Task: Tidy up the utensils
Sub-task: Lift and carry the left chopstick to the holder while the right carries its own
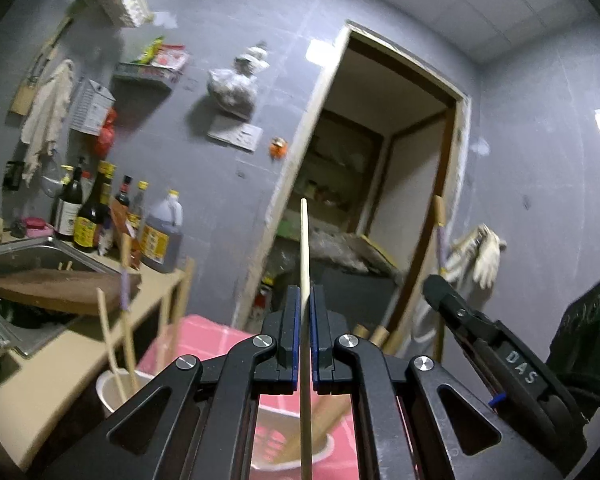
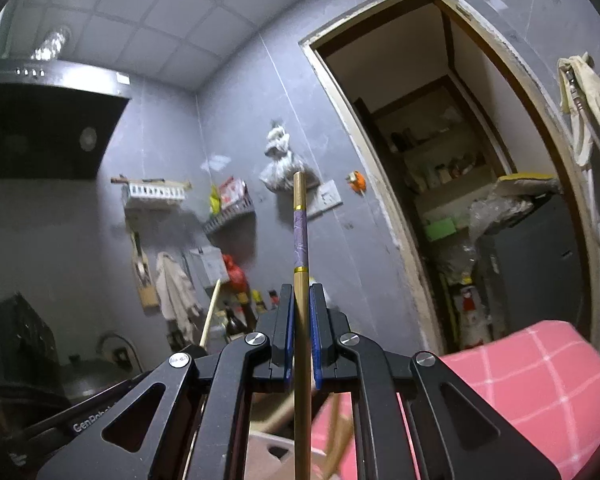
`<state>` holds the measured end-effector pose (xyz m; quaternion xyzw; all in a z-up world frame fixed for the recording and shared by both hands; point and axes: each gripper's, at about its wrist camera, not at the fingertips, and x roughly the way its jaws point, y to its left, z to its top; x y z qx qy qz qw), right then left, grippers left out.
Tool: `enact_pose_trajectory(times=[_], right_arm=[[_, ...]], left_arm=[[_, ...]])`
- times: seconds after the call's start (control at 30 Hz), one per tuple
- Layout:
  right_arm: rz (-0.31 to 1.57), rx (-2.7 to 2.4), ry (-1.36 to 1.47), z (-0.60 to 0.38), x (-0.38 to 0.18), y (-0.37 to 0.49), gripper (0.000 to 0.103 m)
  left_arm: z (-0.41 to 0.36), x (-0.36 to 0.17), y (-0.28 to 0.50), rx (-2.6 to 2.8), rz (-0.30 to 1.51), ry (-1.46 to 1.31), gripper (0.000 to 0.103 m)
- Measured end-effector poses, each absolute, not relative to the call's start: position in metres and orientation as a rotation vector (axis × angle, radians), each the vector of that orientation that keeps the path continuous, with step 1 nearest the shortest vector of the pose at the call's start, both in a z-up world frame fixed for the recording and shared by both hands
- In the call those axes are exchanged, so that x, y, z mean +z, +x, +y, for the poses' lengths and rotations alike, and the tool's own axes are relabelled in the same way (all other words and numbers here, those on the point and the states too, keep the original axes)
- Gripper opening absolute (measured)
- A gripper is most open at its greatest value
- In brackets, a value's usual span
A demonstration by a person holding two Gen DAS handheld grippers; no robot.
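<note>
With the left tool (image 1: 305, 320) clamped on a plain chopstick (image 1: 305, 248) and the right tool (image 2: 301, 320) on a purple-banded one (image 2: 301, 240), either thin stick could pivot (the pinch is narrow) and miss its cup (image 1: 108, 394).

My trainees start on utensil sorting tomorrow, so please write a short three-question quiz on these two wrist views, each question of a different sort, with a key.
1. True or false: the left gripper holds a metal spoon.
2. Multiple choice: the golden chopstick with a purple patterned band is held by the right gripper how? A) lying flat across the jaws B) clamped between the jaws, pointing forward C) loose beside them
3. Fill in: the plain pale wooden chopstick hangs over a pale round cup standing on a ____ checked cloth.

Key: 1 false; 2 B; 3 pink.
</note>
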<state>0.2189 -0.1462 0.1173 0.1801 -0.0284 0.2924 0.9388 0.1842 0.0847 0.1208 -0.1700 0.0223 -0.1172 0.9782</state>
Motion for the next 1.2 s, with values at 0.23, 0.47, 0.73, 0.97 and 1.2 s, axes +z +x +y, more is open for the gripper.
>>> enact_pose_trajectory(times=[0.23,0.47,0.73,0.97,1.2], right_arm=[[-0.170,0.587,0.392,-0.127,0.120,0.232,0.005],[-0.274,0.529,0.346,-0.116,0.114,0.232,0.005],[-0.282,0.492,0.313,-0.108,0.100,0.237,0.005],[-0.252,0.471,0.316,-0.107,0.088,0.245,0.005],[-0.233,0.462,0.293,-0.100,0.078,0.245,0.006]], left_arm=[[0.140,0.122,0.201,-0.128,-0.027,-0.405,0.003],[0.167,0.114,0.213,-0.095,-0.071,-0.440,0.003],[0.169,0.090,0.227,-0.049,-0.056,-0.446,0.003],[0.160,0.071,0.230,-0.029,-0.038,-0.447,0.003],[0.155,0.062,0.230,-0.050,-0.024,-0.439,0.003]])
